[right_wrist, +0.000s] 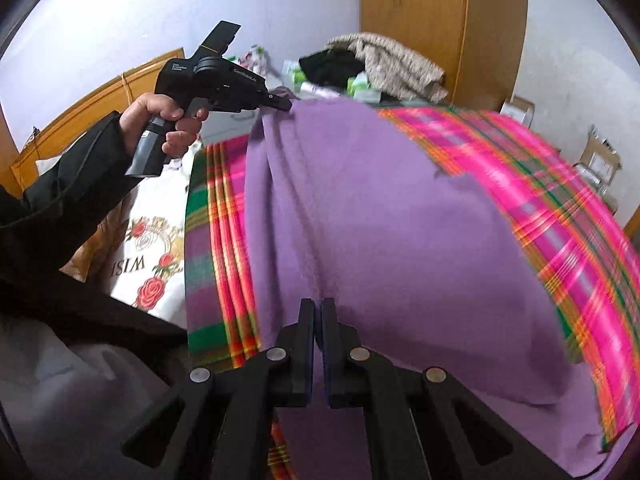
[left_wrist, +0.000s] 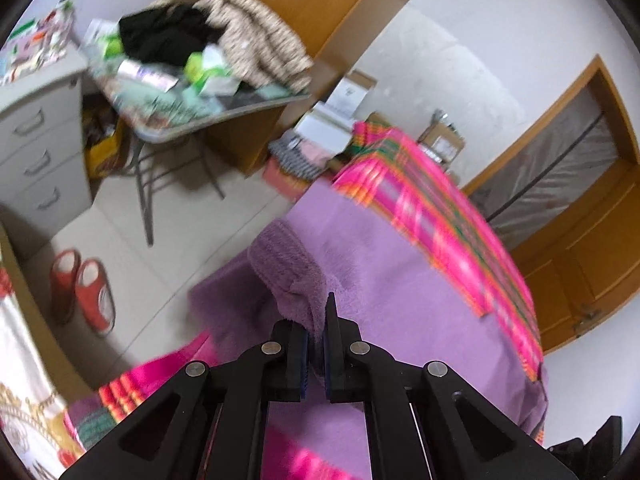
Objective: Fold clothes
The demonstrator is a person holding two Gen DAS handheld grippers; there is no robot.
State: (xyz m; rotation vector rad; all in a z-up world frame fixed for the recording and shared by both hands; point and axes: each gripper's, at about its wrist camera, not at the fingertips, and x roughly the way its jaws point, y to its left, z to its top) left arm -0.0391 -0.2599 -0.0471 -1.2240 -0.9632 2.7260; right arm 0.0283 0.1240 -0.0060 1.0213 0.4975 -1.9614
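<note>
White plastered walls [left_wrist: 440, 60], pale tiled floor [left_wrist: 132, 216] centre-left in the left wrist view. Grey three-drawer cabinet [left_wrist: 36, 160] at left edge, cluttered grey folding table [left_wrist: 200, 120] upper centre, tall orange-brown wooden wardrobe [right_wrist: 440, 20] behind it. Wooden-framed door with frosted panel [left_wrist: 560, 168] at right. Red slippers [left_wrist: 84, 292] on floor, lower left. Cardboard boxes [left_wrist: 444, 140] along the wall. Even daylight.
</note>
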